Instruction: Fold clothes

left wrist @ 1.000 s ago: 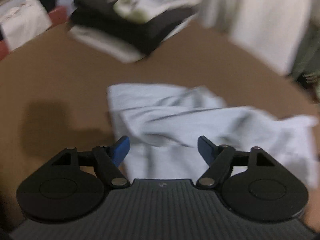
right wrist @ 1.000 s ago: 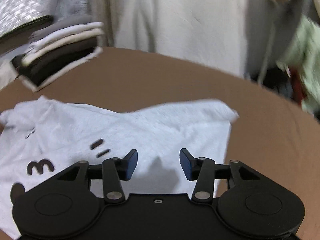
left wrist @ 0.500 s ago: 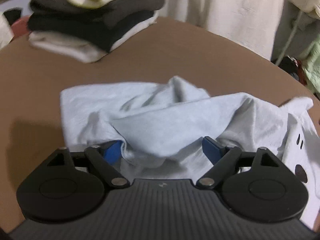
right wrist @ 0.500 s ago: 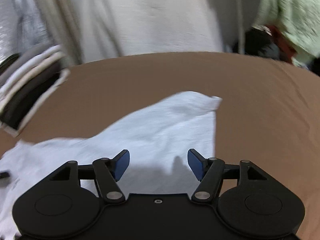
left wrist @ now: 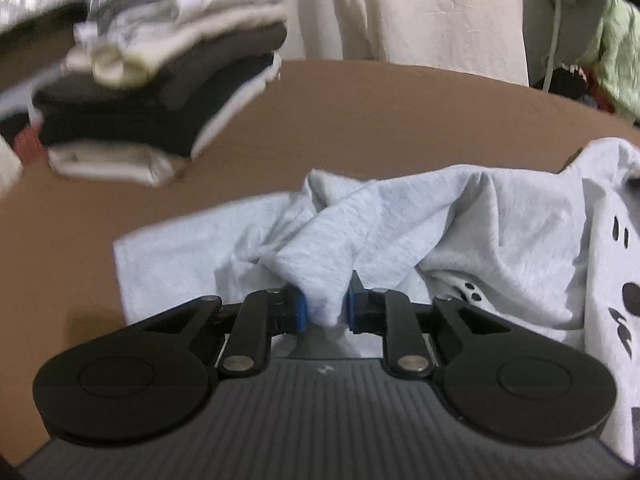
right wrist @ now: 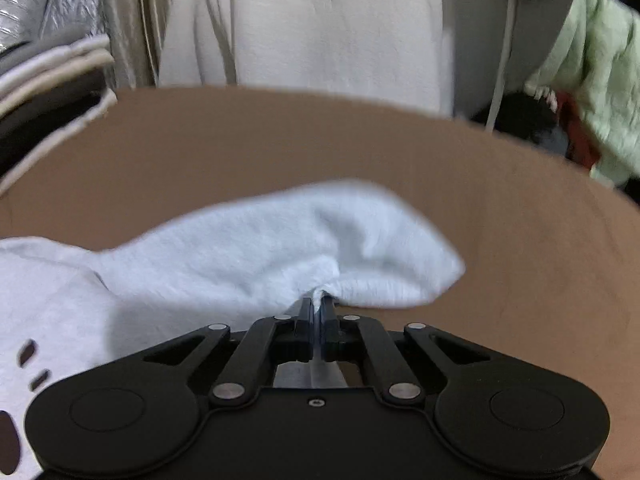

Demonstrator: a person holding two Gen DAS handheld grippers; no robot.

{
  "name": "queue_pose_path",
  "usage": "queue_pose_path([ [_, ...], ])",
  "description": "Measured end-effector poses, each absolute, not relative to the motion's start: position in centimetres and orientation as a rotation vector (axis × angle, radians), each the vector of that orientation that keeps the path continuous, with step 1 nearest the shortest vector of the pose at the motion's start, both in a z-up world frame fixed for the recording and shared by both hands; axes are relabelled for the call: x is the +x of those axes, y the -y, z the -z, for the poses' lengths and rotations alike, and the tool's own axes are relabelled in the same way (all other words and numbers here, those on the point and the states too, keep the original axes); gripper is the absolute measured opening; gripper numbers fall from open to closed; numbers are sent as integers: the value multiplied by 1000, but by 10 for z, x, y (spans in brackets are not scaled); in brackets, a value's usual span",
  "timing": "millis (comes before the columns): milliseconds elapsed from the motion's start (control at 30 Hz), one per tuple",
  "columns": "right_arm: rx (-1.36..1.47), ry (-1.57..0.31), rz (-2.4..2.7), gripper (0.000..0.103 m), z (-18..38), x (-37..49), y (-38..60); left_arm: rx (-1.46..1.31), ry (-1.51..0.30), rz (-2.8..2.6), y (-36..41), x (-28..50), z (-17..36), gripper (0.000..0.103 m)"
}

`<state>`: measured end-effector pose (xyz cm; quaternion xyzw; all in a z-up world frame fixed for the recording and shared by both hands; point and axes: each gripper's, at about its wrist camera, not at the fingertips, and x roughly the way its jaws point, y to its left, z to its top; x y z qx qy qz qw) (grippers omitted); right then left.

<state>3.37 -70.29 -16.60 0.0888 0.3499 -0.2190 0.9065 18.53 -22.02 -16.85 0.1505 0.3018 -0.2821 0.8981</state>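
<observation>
Two tongs grip one garment. Brown round tabletop (left wrist: 380,112) extends ahead of both. Pale grey soft knit shirt with dark printed marks (left wrist: 500,216) lies crumpled on it, directly ahead of and between the tongs. Stack of folded dark and cream clothes (left wrist: 160,92) sits well ahead, to the left. Left gripper (left wrist: 323,307) is closing, a thick bunch of cloth between its blue pads. Right gripper (right wrist: 316,312) is fully pinched on a thin fold. Judged light, limp, non-fragile; best held at seams or hem corners.

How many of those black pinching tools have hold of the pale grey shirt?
2. The left tool is closing on a bunched fold of the grey shirt; the right tool is shut on its edge farther right.
</observation>
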Motion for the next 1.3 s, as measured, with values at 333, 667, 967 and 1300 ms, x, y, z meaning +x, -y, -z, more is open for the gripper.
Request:
queue_pose_path([
  [333, 251, -500, 655, 2, 87, -56, 703, 453, -371, 622, 348, 208, 67, 13],
  [667, 273, -300, 885, 2, 73, -103, 723, 429, -210, 611, 505, 260, -13, 22],
  [967, 480, -628, 1035, 10, 158, -69, 805, 543, -499, 589, 504, 248, 62, 84],
  [1300, 441, -741, 973, 41, 147, -57, 776, 624, -630, 561, 340, 147, 154, 84],
])
